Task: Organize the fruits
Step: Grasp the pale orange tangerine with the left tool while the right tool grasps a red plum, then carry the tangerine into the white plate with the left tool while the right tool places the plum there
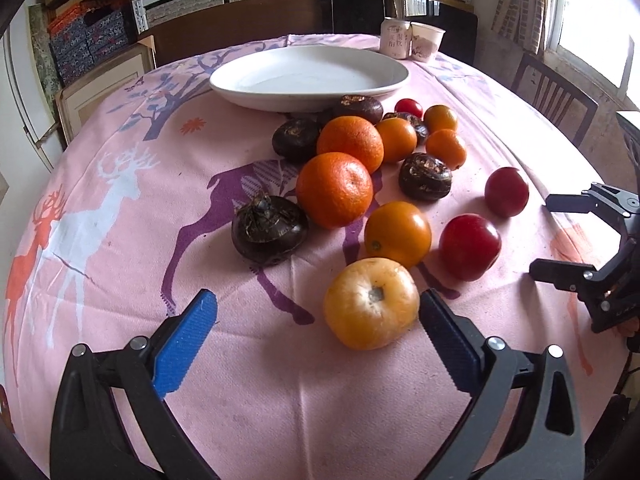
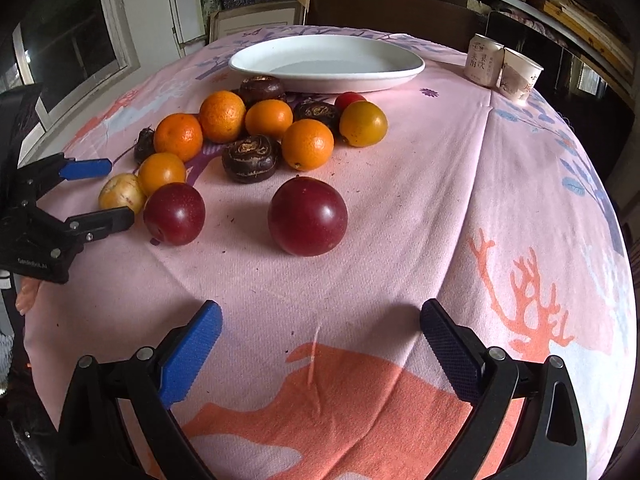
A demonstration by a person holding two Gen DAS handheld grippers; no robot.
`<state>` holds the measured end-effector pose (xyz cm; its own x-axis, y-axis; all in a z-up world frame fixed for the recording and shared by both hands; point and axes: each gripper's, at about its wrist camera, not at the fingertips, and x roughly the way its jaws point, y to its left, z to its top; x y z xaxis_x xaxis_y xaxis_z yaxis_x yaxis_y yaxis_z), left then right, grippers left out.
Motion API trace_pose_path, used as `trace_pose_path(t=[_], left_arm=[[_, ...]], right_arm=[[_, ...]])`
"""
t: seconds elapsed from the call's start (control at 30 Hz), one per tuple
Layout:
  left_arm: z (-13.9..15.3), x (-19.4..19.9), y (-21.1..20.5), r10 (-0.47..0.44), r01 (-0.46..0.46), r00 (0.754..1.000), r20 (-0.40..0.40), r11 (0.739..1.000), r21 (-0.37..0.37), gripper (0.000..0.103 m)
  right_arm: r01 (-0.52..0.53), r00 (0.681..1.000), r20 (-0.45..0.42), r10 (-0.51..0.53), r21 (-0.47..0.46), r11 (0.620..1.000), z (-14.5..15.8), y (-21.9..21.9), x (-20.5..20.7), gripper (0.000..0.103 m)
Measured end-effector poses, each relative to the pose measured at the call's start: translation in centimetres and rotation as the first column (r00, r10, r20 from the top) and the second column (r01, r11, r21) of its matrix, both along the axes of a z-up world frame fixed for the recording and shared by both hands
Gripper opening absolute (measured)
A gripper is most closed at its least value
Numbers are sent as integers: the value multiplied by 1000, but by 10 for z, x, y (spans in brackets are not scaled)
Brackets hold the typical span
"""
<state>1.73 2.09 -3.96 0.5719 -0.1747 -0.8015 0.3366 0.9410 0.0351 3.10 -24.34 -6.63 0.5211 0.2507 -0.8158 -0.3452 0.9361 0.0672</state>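
Mixed fruits lie on a pink tablecloth in front of an empty white oval plate [image 1: 308,76] [image 2: 326,62]: oranges [image 1: 334,189] [image 2: 307,144], dark water chestnuts [image 1: 269,229] [image 2: 251,157], red plums [image 1: 469,246] [image 2: 307,216] and a pale yellow fruit [image 1: 371,302] [image 2: 121,197]. My left gripper [image 1: 318,306] [image 2: 102,190] is open, and the yellow fruit sits just ahead between its fingertips, close to the right one. My right gripper [image 2: 320,316] [image 1: 544,236] is open and holds nothing, a little short of the nearest red plum.
A can [image 1: 396,37] [image 2: 483,60] and a paper cup [image 1: 427,41] [image 2: 520,74] stand at the table's far edge beside the plate. A wooden chair [image 1: 554,94] is beyond the table on the right. Shelves with boxes [image 1: 88,40] fill the background.
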Motion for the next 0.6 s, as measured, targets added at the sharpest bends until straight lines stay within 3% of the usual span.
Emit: trace_pose_path(t=[0.03, 0.07, 0.13, 0.3, 0.37, 0.43, 0.6], left_arm=[[0, 0, -1, -7, 7, 1000, 0, 1000, 0, 91], [-1, 0, -3, -18, 18, 1000, -9, 1000, -4, 75], [-4, 2, -6, -39, 38, 999, -33, 999, -23, 64], [-3, -1, -13, -68, 68, 997, -21, 998, -17, 57], [-3, -1, -13, -77, 76, 997, -22, 997, -31, 50], [-3, -2, -15, -91, 90, 996, -21, 995, -36, 43], [-2, -3, -17, -99, 98, 995, -19, 994, -45, 42]], right_arm=[[4, 1000, 7, -4, 39, 999, 2, -3, 2, 100], [6, 1000, 17, -7, 71, 997, 5, -5, 2, 99], [7, 999, 47, -11, 85, 996, 9, -5, 5, 96], [3, 999, 38, -7, 110, 994, 7, -1, 17, 79], [-3, 1000, 24, 0, 117, 993, 5, 1, 20, 67], [-1, 1000, 23, -2, 123, 992, 6, 2, 23, 62], [3, 1000, 8, -4, 146, 989, 5, 3, 31, 45]])
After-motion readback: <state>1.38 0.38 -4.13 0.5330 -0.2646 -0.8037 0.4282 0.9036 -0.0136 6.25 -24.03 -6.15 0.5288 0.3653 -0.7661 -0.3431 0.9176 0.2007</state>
